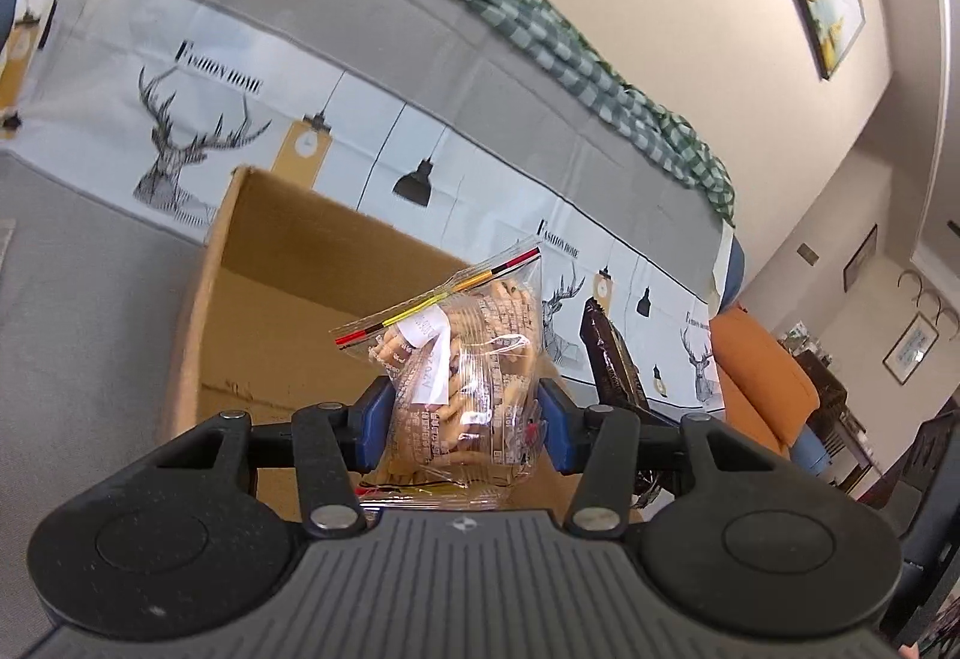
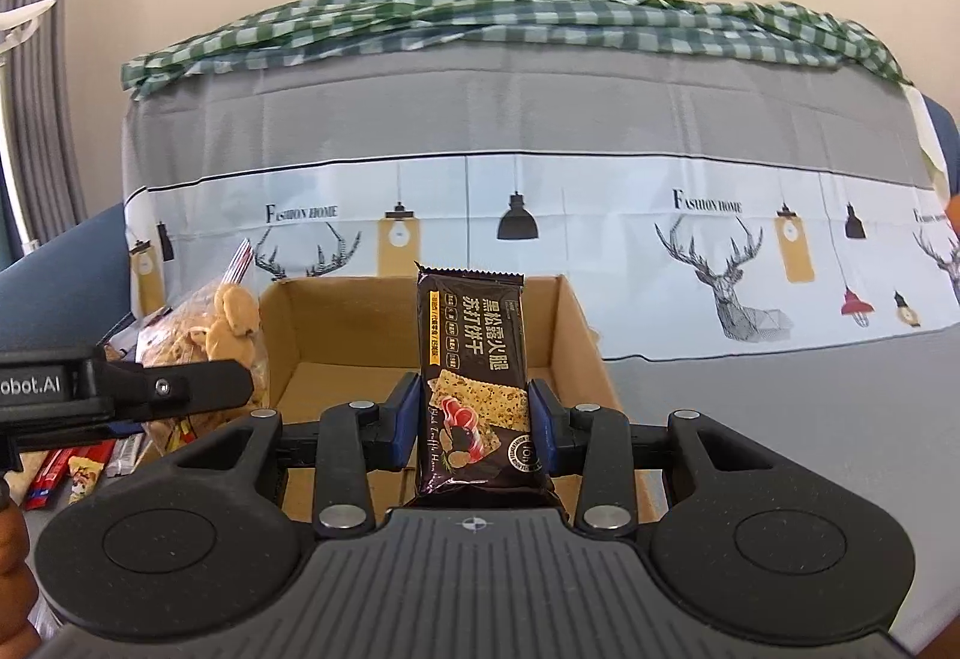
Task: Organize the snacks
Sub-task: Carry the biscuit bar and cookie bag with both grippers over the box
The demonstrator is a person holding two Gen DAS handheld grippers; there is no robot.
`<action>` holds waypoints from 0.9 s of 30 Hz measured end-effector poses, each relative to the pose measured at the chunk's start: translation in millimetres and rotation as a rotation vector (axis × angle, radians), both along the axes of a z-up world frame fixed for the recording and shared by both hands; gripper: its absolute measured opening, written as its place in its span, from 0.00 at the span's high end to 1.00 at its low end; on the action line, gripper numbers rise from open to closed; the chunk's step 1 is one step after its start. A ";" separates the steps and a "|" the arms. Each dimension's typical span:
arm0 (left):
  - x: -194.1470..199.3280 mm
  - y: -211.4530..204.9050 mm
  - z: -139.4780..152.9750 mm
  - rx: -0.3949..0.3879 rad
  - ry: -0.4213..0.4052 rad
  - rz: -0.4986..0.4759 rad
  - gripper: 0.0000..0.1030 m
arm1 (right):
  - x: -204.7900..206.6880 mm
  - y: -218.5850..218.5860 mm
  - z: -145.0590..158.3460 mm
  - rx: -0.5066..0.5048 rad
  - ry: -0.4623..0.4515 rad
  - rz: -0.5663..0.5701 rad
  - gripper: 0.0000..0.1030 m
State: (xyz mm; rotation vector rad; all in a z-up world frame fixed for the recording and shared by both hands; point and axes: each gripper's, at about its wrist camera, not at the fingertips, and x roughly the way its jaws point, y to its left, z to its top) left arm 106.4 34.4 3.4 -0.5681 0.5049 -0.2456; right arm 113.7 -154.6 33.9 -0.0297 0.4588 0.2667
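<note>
1. The left gripper (image 1: 462, 422) holds a clear bag of biscuits (image 1: 462, 359). Its jaws are closed on the lower part of the bag, one blue pad on each side.
2. The bag stands up. Its striped zip top with red, yellow and black lines tilts up to the right.
3. Behind the bag is an open cardboard box (image 1: 288, 263). The bag is up in the air in front of the box, near its right side.
4. The right gripper (image 2: 474, 419) holds a dark cracker pack (image 2: 474, 359). Its jaws are closed on the lower half of the pack.
5. The pack stands straight up. It has gold letters on top and a picture of crackers and ham below.
6. In the right wrist view, the same box (image 2: 576, 335) sits right behind the pack, with its open top showing.
7. In that view the left gripper (image 2: 150, 389) comes in from the left with the biscuit bag (image 2: 204, 341), just beside the left wall of the box.
8. Some small snack packets (image 2: 72, 470) lie low on the left, red and yellow ones. They are partly hidden.
9. The box sits on a grey cloth (image 2: 780, 419) with deer and lamps printed on it.
10. A green checked cloth (image 2: 510, 17) lies along the top at the back.
</note>
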 end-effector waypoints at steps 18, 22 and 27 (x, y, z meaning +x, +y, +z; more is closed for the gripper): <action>3.6 -2.8 -3.1 -0.012 0.008 -0.037 0.46 | 5.6 9.0 -6.5 0.005 0.019 0.009 0.62; 3.9 -3.0 -3.1 -0.012 0.009 -0.038 0.46 | 6.9 8.3 -7.4 0.010 0.016 0.003 0.62; 4.0 -2.9 -3.3 -0.013 0.007 -0.037 0.46 | 6.4 8.9 -7.8 0.010 0.016 0.002 0.62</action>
